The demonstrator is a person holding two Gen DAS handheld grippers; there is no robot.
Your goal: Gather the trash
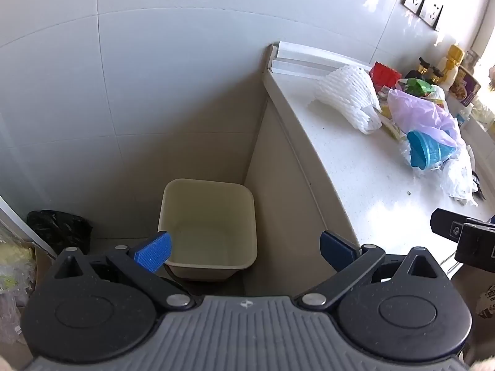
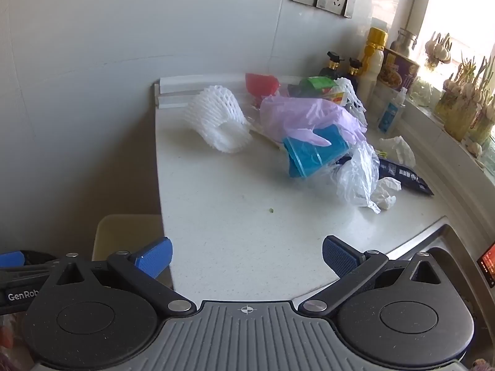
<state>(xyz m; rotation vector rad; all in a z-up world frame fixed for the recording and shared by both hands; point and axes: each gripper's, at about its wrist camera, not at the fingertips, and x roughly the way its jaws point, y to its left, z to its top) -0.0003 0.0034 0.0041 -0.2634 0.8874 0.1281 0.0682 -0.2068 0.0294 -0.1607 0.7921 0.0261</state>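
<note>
Both grippers gape wide and carry nothing: the left gripper hangs over the bin, which looks bare, on the floor beside the counter; the right gripper sits over the counter's near edge. Trash lies ahead and slightly right of it, nearer this arm. Closest are the foam net and blue cup, with bare counter between. Bottles stand behind the heap.

The left claw, black-armed with ribbed blue pads on its fingertips, stood with its jaws spread wide, nothing between them, tipped downward. The right claw, of the same build, was likewise gaping and empty, held level just beside the left one.
</note>
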